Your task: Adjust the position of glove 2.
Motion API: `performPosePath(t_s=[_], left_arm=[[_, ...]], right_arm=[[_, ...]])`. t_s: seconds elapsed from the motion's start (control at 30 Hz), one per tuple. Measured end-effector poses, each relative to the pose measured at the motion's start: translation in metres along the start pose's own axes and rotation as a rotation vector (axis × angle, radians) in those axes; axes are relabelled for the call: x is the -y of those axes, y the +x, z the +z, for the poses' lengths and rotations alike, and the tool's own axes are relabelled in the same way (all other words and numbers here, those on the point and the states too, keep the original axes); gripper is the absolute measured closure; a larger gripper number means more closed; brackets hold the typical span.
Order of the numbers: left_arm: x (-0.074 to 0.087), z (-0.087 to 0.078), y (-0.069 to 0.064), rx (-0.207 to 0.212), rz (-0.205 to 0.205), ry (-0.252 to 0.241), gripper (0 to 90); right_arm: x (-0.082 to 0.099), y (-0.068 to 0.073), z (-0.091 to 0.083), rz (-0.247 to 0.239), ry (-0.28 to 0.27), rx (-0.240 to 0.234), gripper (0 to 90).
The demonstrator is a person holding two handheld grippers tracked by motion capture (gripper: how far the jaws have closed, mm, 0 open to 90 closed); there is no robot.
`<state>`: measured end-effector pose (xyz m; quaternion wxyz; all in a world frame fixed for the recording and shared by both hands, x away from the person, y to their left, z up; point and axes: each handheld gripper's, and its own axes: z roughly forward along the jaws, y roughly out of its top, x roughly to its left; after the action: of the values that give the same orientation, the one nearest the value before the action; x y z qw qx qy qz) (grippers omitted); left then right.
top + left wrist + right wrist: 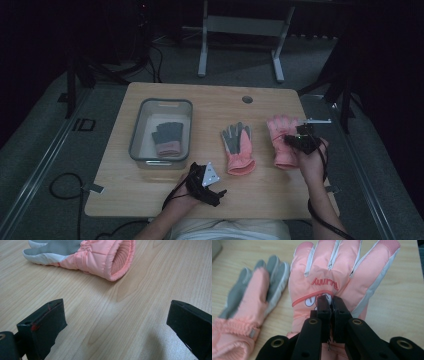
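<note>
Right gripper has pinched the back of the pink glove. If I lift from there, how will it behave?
Likely floppy: the pink glove is padded fabric, so fingers and cuff should droop from the right gripper, which pinches only a small fold. Probably light for its size. The smooth shell may slip, so lift slowly. It should not roll; its mate, the other glove, lies flat on the table.

Pink glove (332,272) — back up, fingers spread

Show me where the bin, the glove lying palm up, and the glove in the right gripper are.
bin (136,131): high view, on its left wall.
palm-up glove (236,139): high view, on its grey palm.
glove in the right gripper (324,272): right gripper view, on the pink back below the fingers.
</note>
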<state>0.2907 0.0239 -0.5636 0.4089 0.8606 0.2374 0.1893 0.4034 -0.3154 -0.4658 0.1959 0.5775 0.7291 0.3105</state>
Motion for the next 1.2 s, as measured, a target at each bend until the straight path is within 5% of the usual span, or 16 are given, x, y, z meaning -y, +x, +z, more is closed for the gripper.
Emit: performPosePath(t_s=[0.43, 0.83, 1.03, 1.17, 1.2], left_arm=[[0.001, 0.0, 0.0, 0.001, 0.0, 0.003, 1.6], [0.001, 0.0, 0.0, 0.005, -0.006, 0.002, 1.6], [0.001, 0.0, 0.0, 0.006, -0.007, 0.001, 1.6], [0.0, 0.0, 0.0, 0.006, -0.003, 0.001, 1.6], [0.0, 0.0, 0.0, 0.006, -0.001, 0.002, 1.6]], right_arm=[[0.027, -0.002, 0.049, 0.004, 0.059, 0.031, 85.1], [0.029, -0.004, 0.05, -0.026, 0.045, 0.014, 79.3], [0.021, -0.009, 0.034, -0.088, 0.021, -0.023, 71.1], [0.016, -0.009, 0.026, -0.188, -0.009, -0.039, 67.3], [0.013, -0.01, 0.022, -0.281, -0.026, -0.06, 64.9]])
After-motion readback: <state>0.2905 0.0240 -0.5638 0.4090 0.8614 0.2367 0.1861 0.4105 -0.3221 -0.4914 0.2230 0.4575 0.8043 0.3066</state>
